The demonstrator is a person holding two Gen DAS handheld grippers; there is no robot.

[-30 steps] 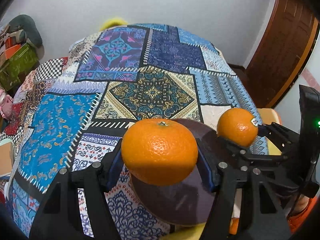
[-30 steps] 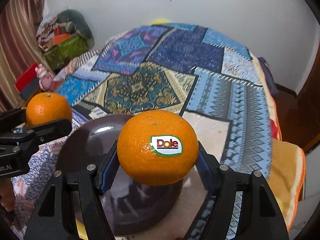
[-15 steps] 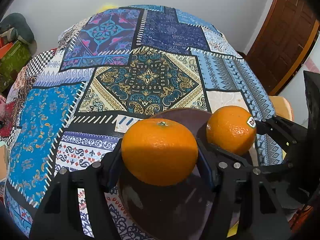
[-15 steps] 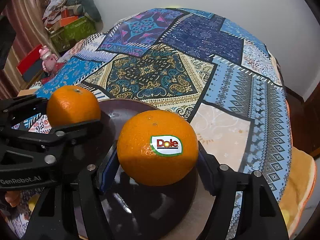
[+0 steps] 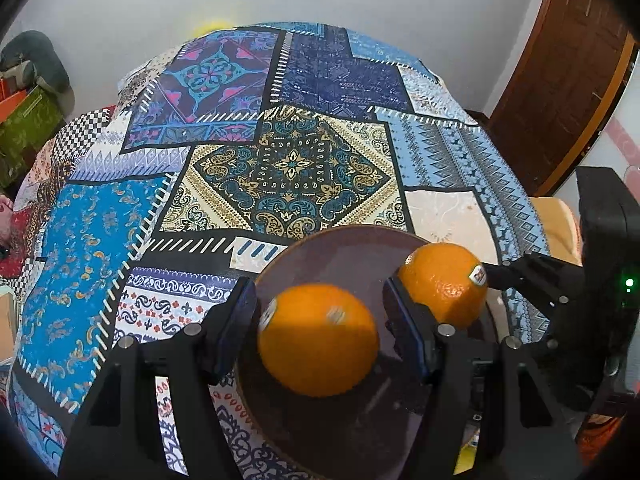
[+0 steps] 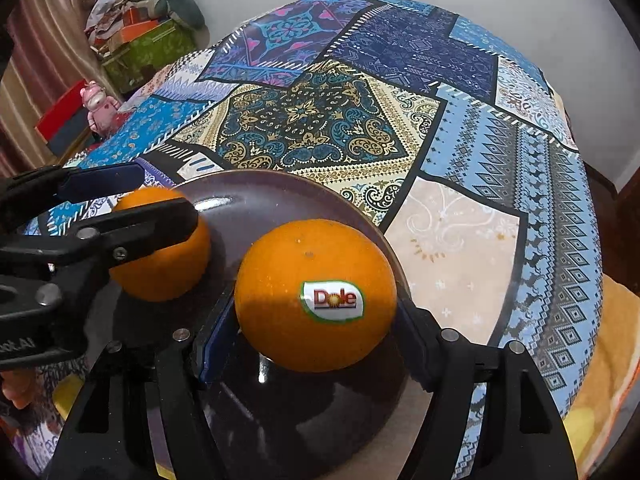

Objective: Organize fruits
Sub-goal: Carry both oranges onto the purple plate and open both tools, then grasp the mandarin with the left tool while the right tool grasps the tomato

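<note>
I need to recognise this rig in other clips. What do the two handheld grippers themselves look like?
Both the left gripper and right gripper are black, with angular cut-out finger frames, silver screw heads and blue pads. White lettering marks the left one's body; a green light glows on the right one's.

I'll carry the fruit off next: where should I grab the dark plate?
Take the dark plate by its bare far rim, coming low from the far side; the rim is thin and raised, while the Dole orange and the second orange fill the near half.
</note>
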